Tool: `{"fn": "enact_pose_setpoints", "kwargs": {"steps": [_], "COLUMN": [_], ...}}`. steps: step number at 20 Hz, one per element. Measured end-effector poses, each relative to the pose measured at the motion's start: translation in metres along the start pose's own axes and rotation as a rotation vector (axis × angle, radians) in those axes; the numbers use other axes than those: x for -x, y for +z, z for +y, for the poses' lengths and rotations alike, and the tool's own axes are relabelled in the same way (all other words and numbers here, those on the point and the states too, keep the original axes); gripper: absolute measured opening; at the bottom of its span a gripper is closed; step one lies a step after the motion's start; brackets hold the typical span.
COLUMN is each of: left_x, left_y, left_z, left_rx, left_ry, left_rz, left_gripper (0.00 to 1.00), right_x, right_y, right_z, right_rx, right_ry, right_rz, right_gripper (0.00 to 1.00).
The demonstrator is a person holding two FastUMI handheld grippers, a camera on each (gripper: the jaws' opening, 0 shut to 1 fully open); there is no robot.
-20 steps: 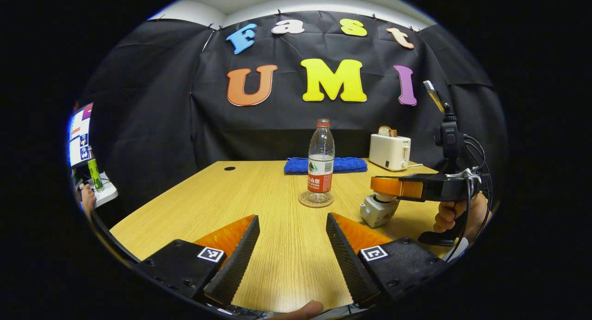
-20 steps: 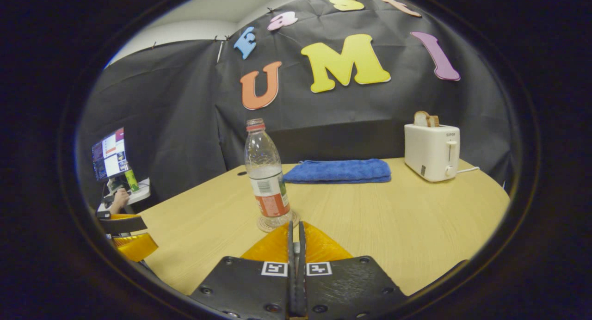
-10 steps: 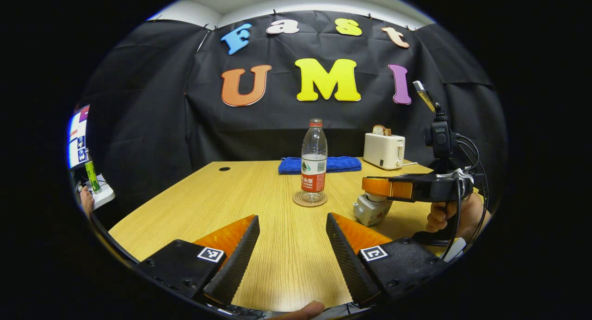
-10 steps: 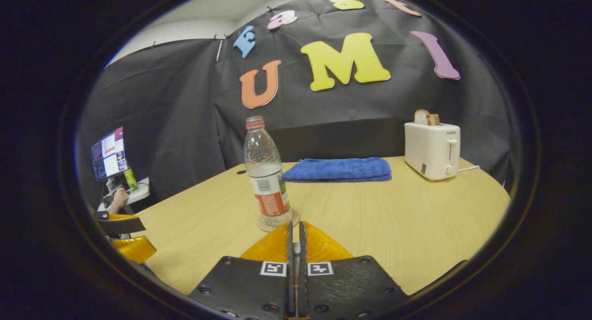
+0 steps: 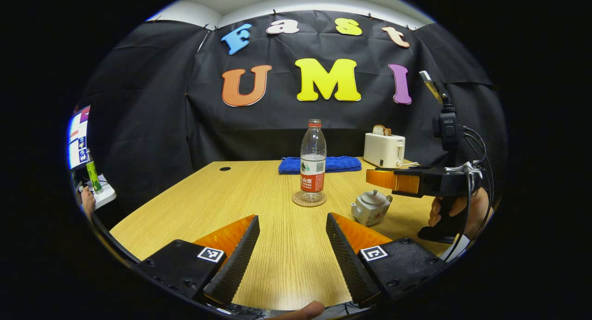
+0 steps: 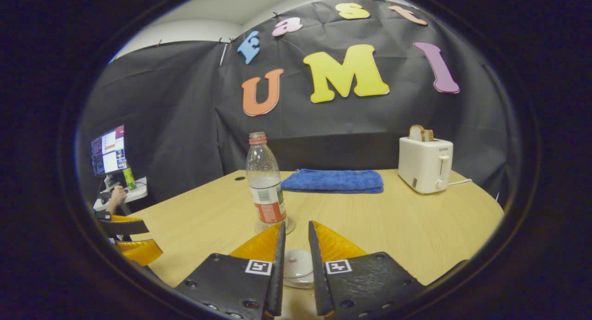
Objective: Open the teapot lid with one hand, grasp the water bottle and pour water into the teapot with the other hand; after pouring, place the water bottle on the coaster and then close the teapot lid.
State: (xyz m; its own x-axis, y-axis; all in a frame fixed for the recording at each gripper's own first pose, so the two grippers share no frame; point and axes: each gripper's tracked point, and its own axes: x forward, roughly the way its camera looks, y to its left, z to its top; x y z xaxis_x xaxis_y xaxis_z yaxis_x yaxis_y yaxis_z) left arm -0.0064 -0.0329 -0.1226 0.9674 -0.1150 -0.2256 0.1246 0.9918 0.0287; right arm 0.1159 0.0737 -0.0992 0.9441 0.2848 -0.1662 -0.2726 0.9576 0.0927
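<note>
Booth: black cloth wall behind a wood-grain counter [image 5: 259, 190].
Water bottle [image 5: 313, 160]: stood upright on the round coaster [image 5: 309, 199], mid-counter, cap on, partly filled.
Teapot [image 5: 370, 207]: white, sat on the counter right of the coaster, close to it but apart; lid [image 5: 373, 198] was on the pot.
Left gripper [image 5: 292, 250]: released, fingers spread wide over bare counter, nothing between them; well short of the bottle.
Right gripper [image 6: 294, 264]: released, fingers a narrow gap apart, hovering over the teapot lid, which showed between them in the right gripper view; fingers not touching the lid. In the left gripper view it hung above and to the right of the teapot, held by a hand [image 5: 458, 211].
Blue towel [image 6: 333, 180]: folded, at the back of the counter behind the bottle.
Toaster [image 6: 425, 164]: white, back right, bread in the slot.
Monitor [image 6: 107, 150]: lit, far left, off the counter.
</note>
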Motion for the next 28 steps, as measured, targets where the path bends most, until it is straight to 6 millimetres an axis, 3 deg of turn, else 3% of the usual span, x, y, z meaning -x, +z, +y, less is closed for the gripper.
{"fn": "enact_pose_setpoints", "kwargs": {"steps": [1, 2, 5, 6, 10, 11, 12, 15, 18, 21, 22, 28], "left_x": [0.002, 0.003, 0.008, 0.010, 0.017, 0.020, 0.024, 0.032, 0.041, 0.051, 0.054, 0.063], "left_y": [0.002, 0.005, 0.018, 0.023, 0.037, 0.041, 0.044, 0.049, 0.053, 0.063, 0.066, 0.070], "left_z": [-0.003, -0.003, -0.007, -0.008, -0.011, -0.011, -0.009, -0.006, 0.000, 0.010, 0.010, 0.006], "left_rx": [-0.002, -0.009, -0.034, -0.035, -0.032, -0.033, -0.035, -0.033, -0.025, -0.031, -0.017, -0.008], "left_ry": [0.001, 0.004, 0.014, 0.013, 0.002, 0.005, 0.007, 0.022, 0.041, 0.074, 0.071, 0.058], "left_rz": [0.000, -0.004, -0.031, -0.039, -0.052, -0.055, -0.057, -0.058, -0.050, -0.063, -0.067, -0.067], "left_gripper": [0.92, 0.92, 0.92, 0.91, 0.91, 0.91, 0.91, 0.91, 0.91, 0.92, 0.91, 0.91], "right_x": [0.006, 0.012, 0.035, 0.045, 0.092, 0.106, 0.120, 0.166, 0.200, 0.227, 0.234, 0.243], "right_y": [0.005, 0.009, 0.023, 0.026, 0.048, 0.054, 0.060, 0.073, 0.072, 0.065, 0.062, 0.048], "right_z": [-0.002, -0.005, -0.018, -0.022, -0.049, -0.058, -0.068, -0.099, -0.111, -0.111, -0.113, -0.109], "right_rx": [0.005, 0.009, -0.004, -0.009, -0.002, 0.006, 0.016, 0.026, -0.028, -0.043, -0.030, 0.063], "right_ry": [-0.007, -0.013, -0.041, -0.049, -0.137, -0.172, -0.219, -0.355, -0.400, -0.413, -0.425, -0.420], "right_rz": [-0.004, -0.005, -0.026, -0.037, -0.101, -0.125, -0.149, -0.207, -0.212, -0.194, -0.193, -0.173], "right_gripper": [0.31, 0.43, 0.55, 0.66, 0.90, 0.87, 0.95, 0.95, 0.95, 0.95, 0.92, 0.95]}}
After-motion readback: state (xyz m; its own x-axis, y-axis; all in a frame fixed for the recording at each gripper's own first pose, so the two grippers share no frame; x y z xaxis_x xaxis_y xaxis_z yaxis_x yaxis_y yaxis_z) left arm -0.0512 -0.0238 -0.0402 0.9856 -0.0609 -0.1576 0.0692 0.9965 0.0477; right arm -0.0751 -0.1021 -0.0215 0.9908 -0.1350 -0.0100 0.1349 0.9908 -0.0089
